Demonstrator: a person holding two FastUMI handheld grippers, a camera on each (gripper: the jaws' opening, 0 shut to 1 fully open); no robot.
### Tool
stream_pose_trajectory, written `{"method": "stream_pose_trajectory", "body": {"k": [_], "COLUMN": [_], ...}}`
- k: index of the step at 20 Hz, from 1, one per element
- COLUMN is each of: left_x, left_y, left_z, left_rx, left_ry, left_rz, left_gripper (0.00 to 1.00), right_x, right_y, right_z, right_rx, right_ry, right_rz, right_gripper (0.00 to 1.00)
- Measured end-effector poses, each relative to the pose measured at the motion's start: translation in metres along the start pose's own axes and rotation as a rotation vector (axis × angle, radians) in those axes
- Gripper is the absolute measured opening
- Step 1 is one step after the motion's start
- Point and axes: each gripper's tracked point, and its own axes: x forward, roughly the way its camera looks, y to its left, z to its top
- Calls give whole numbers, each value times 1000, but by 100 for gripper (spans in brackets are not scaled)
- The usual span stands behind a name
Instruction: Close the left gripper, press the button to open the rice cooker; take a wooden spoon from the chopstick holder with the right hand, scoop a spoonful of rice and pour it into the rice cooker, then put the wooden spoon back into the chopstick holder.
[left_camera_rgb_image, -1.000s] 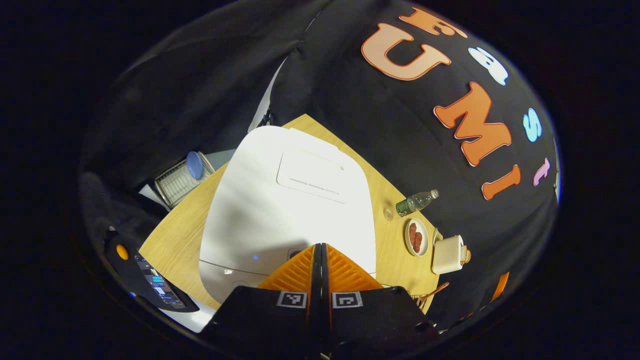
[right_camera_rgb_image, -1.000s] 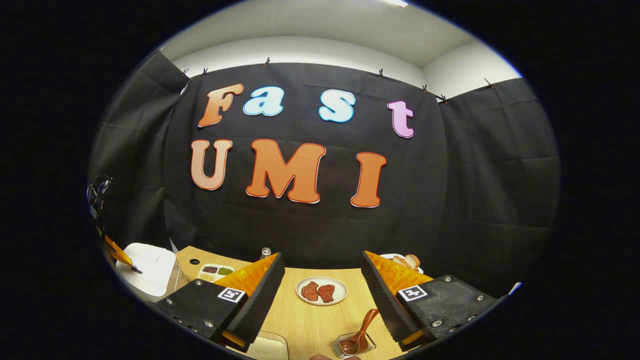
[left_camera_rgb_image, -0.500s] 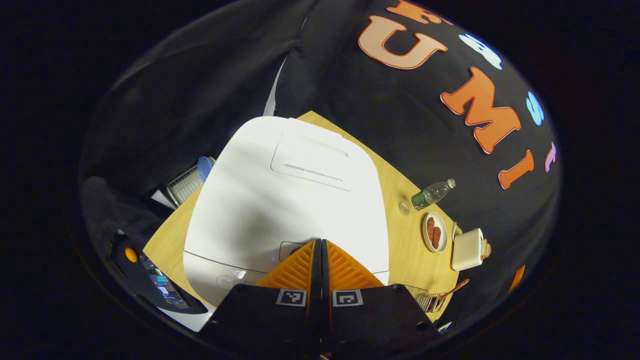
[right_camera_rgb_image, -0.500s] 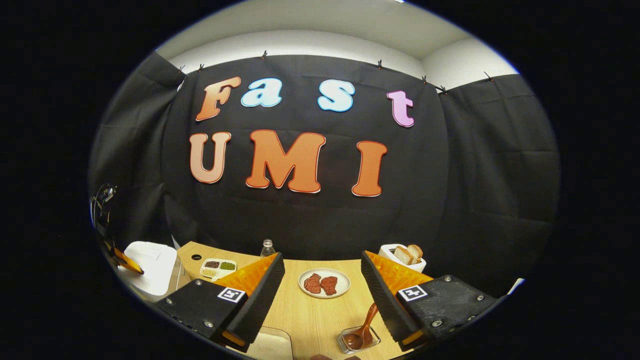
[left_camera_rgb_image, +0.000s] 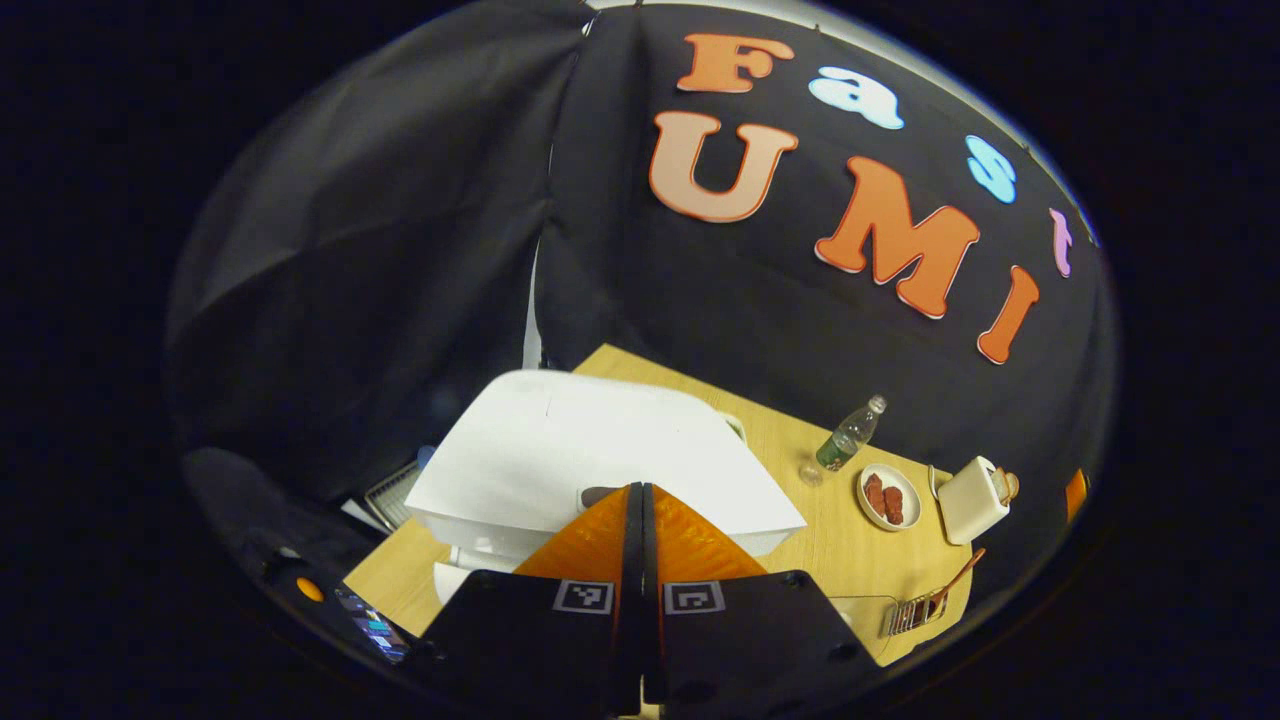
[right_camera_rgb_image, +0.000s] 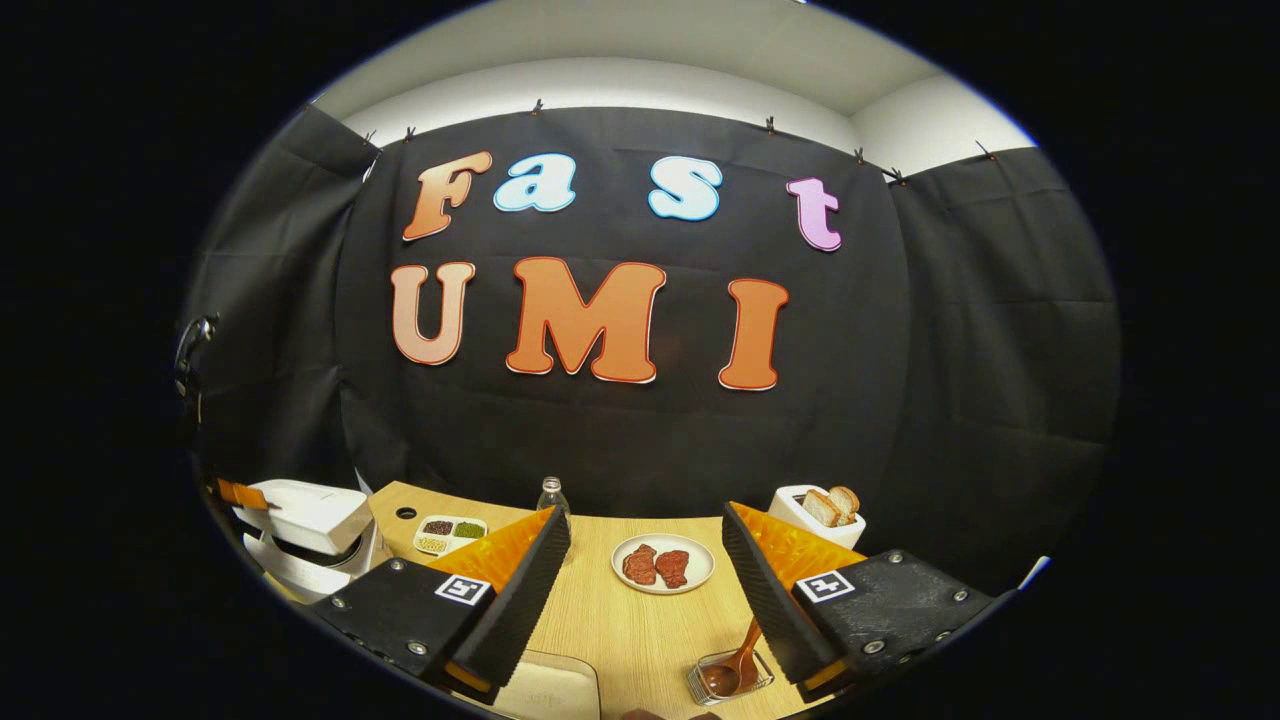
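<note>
The rice cooker (left_camera_rgb_image: 600, 460) sits at the left end of the desk (left_camera_rgb_image: 800, 540), its lid popped up a little. My left tongs (left_camera_rgb_image: 641, 500) are pressed tight together, tips at its front. The wooden spoon (right_camera_rgb_image: 738, 655) stands in the chopstick holder (right_camera_rgb_image: 730, 680) near the front edge, handle leaning up and away, right under my right tongs (right_camera_rgb_image: 645, 560), which are wide and hold nothing. My right hand is nearer.
</note>
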Motion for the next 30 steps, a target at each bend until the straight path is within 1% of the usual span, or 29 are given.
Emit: {"method": "stream_pose_trajectory", "body": {"k": [2,6,7,9,10,11,13,16,17,18,21,23,24,25,27,30], "left_x": [-11,-36,-39,-52,-58,-62,-70,-79,-83,-88,-104,-117,-123,-128,-134,-142], "left_y": [-5,-16,-13,-18,-27,-36,-48,-66,-72,-79,-100,-113,-120,-128,-144,-165], "left_z": [16,19,23,27,28,27,26,23,22,22,21,25,25,21,12,10], "left_rx": [32,69,84,110,113,114,113,136,150,166,258,306,319,323,339,333], "left_ry": [-76,-153,-180,-226,-238,-240,-246,-265,-272,-289,-361,-424,-444,-451,-448,-465], "left_rz": [11,14,42,57,33,9,-23,-44,-50,-57,-59,-47,-43,-51,-49,-62], "left_gripper": [5,5,5,6,6,9,22,64,70,74,72,72,74,72,74,93], "right_x": [-3,-1,-1,-5,-7,-7,-8,-10,-10,-10,-13,-13,-14,-14,-15,-15], "right_y": [0,-5,-9,-23,-26,-30,-41,-59,-64,-70,-90,-103,-110,-117,-133,-151], "right_z": [-1,-5,-8,-14,-19,-22,-27,-40,-44,-49,-66,-78,-84,-90,-107,-136], "right_rx": [-2,-1,1,18,29,38,47,53,55,56,62,71,76,81,89,99], "right_ry": [2,14,24,34,43,50,63,83,90,99,130,151,162,175,208,270], "right_rz": [1,-4,-10,-24,-27,-35,-52,-76,-83,-91,-111,-124,-130,-136,-151,-152], "right_gripper": [95,95,95,95,96,96,95,95,95,95,95,95,95,95,95,95]}}
